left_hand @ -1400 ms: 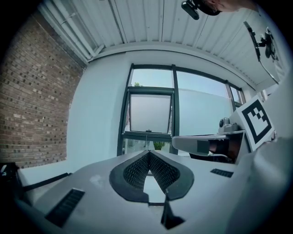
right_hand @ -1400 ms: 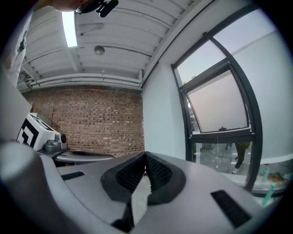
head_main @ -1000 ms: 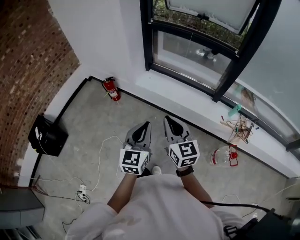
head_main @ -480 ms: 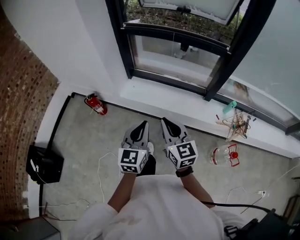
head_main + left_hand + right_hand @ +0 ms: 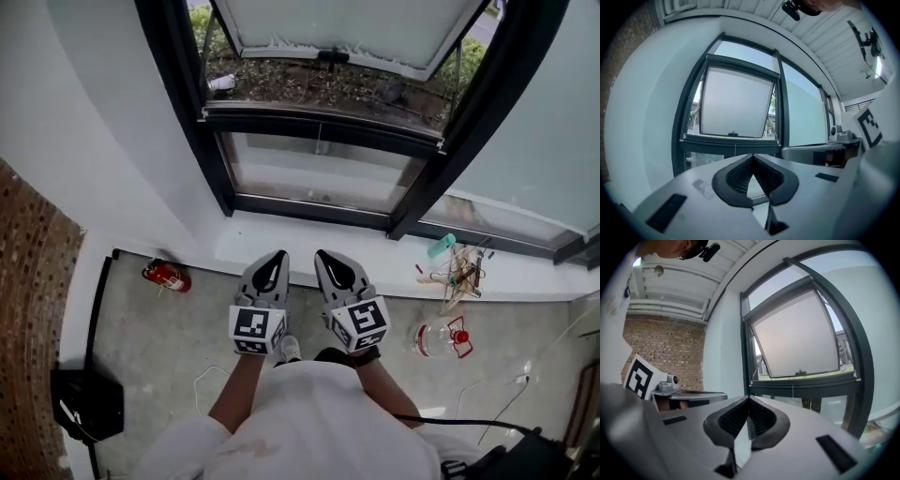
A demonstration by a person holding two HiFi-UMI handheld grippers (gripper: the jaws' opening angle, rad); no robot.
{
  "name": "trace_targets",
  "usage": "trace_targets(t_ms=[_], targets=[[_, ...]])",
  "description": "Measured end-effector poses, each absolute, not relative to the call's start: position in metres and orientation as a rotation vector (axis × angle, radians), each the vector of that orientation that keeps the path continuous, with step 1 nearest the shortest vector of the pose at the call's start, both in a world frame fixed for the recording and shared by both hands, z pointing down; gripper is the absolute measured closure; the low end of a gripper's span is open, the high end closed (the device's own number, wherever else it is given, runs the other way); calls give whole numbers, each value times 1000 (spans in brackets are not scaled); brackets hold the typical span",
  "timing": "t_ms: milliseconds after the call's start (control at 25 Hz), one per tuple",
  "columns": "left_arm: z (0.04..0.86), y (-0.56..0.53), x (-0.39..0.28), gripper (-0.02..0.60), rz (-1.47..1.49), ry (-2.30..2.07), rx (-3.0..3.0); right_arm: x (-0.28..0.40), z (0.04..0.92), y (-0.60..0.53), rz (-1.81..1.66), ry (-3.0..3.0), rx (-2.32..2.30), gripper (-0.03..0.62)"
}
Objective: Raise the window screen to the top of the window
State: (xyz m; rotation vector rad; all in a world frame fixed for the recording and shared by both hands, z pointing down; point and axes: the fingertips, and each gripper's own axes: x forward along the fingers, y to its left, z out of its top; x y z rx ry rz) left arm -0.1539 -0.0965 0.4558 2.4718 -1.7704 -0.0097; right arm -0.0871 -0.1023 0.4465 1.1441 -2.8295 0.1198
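Observation:
The dark-framed window (image 5: pixel 319 127) fills the top of the head view. Its upper sash (image 5: pixel 347 28) is tilted outward, with a small handle (image 5: pixel 333 56) on its lower edge. A thin cord (image 5: pixel 319 145) hangs from the dark crossbar over the lower glass pane (image 5: pixel 309 178); it also shows in the left gripper view as a cord (image 5: pixel 735 149) and in the right gripper view as a cord (image 5: pixel 792 390). My left gripper (image 5: pixel 272 263) and right gripper (image 5: pixel 328 262) are side by side just short of the white sill (image 5: pixel 281 242), both shut and empty. The jaws meet at the left gripper (image 5: pixel 751 157) and the right gripper (image 5: pixel 748 401).
A red fire extinguisher (image 5: pixel 167 276) lies on the floor at left below the wall. Sticks and a teal object (image 5: pixel 456 266) clutter the sill at right, with a clear bottle (image 5: pixel 446 337) below. A black box (image 5: pixel 86 403) and cables lie on the concrete floor; a brick wall stands at left.
The view has swung up and closer to the window, so the sash and crossbar now fill the top. Both grippers have come up near the sill, still shut and side by side.

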Motion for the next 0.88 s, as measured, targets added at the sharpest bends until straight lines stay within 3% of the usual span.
trace_targets(t_ms=[320,880], targets=[[481,-194,-113,580,23,-1588,2511,-35,475,-203,296,-2750,1314,591],[442,-383,-99,580,90,-1738,2592,-31,466,-391,194,-2813,1186,574]])
